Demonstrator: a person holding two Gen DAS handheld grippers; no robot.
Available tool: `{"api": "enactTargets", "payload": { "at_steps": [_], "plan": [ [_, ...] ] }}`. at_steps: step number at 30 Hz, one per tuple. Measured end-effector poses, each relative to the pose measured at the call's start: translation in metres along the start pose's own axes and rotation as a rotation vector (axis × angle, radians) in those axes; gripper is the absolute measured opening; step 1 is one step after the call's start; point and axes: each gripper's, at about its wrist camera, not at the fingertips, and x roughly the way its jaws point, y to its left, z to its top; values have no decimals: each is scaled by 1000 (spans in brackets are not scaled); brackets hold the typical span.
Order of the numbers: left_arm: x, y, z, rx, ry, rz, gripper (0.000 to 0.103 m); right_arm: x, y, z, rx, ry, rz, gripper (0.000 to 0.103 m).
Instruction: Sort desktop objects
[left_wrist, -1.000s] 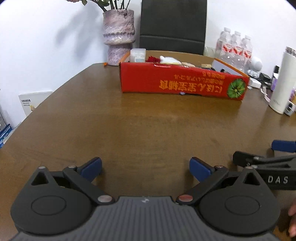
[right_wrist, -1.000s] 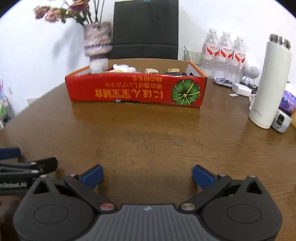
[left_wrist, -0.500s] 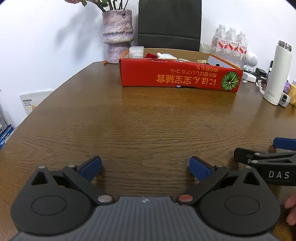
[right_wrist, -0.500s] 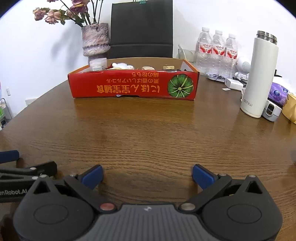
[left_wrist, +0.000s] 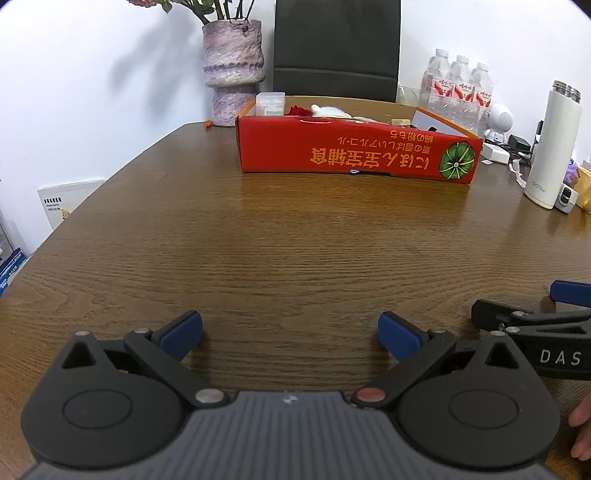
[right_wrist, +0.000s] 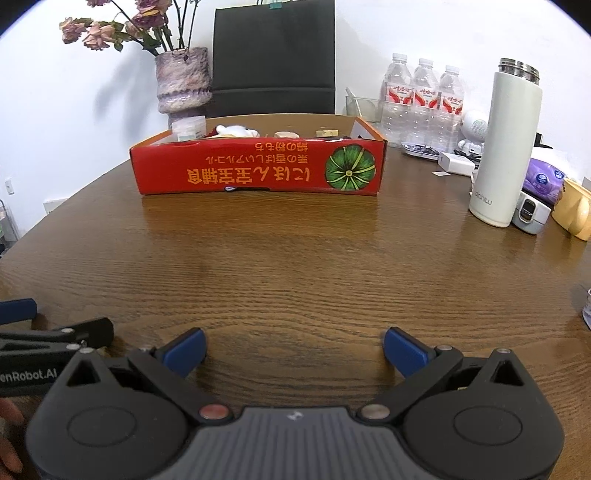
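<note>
Red box (right_wrist: 258, 168) wall hides most of its contents; both grippers' (left_wrist: 290, 328) (right_wrist: 293, 345) fingers spread wide, holding nothing.

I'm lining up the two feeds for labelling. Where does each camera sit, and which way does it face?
Left wrist: on the left gripper, low over the wooden table, facing the red box; its own open blue-tipped fingers show, with the right gripper at the right edge.
Right wrist: on the right gripper, facing the same red box; open fingers, with the left gripper at the left edge.
Shared: box, vase, white flask, water bottles.
</note>
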Motion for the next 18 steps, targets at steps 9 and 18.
{"api": "enactTargets", "payload": {
  "at_steps": [9, 18],
  "plan": [
    [0, -2, 0, -1, 0, 3, 103, 0, -1, 0, 0, 0, 0, 103],
    [0, -3, 0, 1, 0, 1, 103, 0, -1, 0, 4, 0, -6, 103]
  ]
}}
